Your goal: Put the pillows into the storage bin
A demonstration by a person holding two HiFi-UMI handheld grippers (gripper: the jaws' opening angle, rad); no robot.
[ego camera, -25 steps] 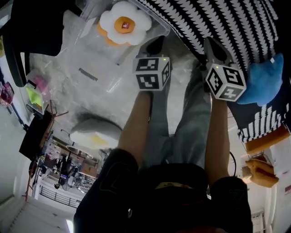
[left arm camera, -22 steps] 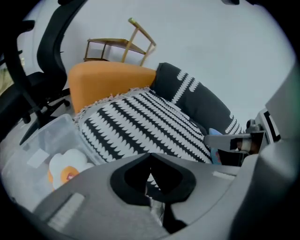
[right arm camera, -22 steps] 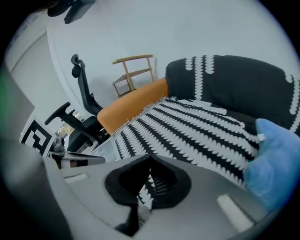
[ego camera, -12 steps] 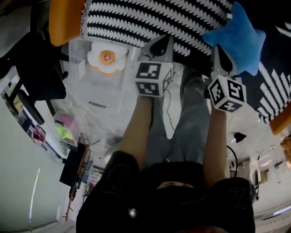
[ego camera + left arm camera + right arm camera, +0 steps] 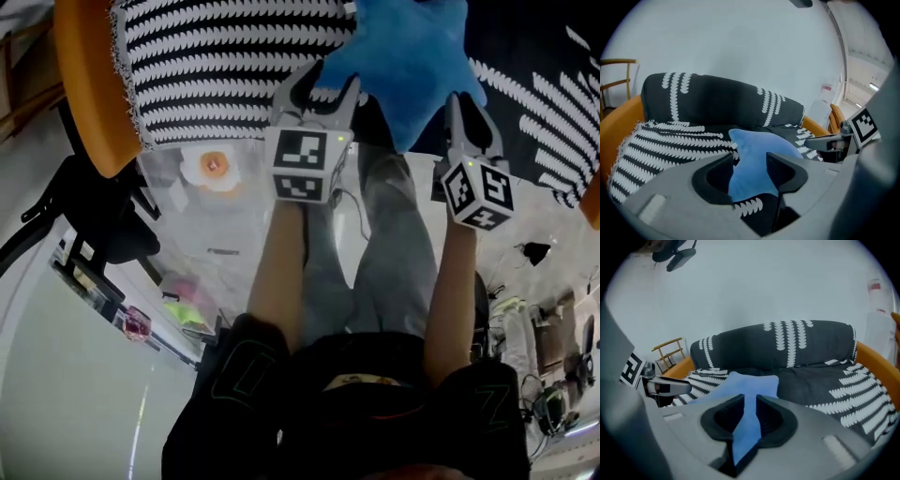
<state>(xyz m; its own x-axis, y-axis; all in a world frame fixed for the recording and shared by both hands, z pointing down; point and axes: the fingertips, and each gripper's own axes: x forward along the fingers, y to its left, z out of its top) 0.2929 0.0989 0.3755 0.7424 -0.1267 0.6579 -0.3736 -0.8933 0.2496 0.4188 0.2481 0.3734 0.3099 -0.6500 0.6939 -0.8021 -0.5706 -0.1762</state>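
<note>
A blue star-shaped pillow [image 5: 403, 66] lies on the seat of a sofa [image 5: 216, 75] covered in black and white pattern. My left gripper [image 5: 317, 82] hovers at the pillow's left side; its jaws are opening, and the pillow [image 5: 759, 145] shows beyond the wide gap, with nothing pressed. My right gripper [image 5: 467, 108] is at the pillow's lower right point. Its jaws are opening too, by only a narrow slit, and blue pillow [image 5: 745, 383] fills that slit. Lower left stands the clear storage bin [image 5: 178, 202] with a fried-egg pillow [image 5: 214, 167] inside.
The sofa's orange armrest [image 5: 84, 84] runs down the left, above the bin. A black chair [image 5: 94, 206] stands beside the bin. My own legs and arms fill the middle of the head view. A wooden chair [image 5: 670, 350] stands left of the sofa.
The view has swung from the bin up to the sofa. Both grippers have moved to the blue pillow, and their jaws, shut before, have parted, the left one widely.
</note>
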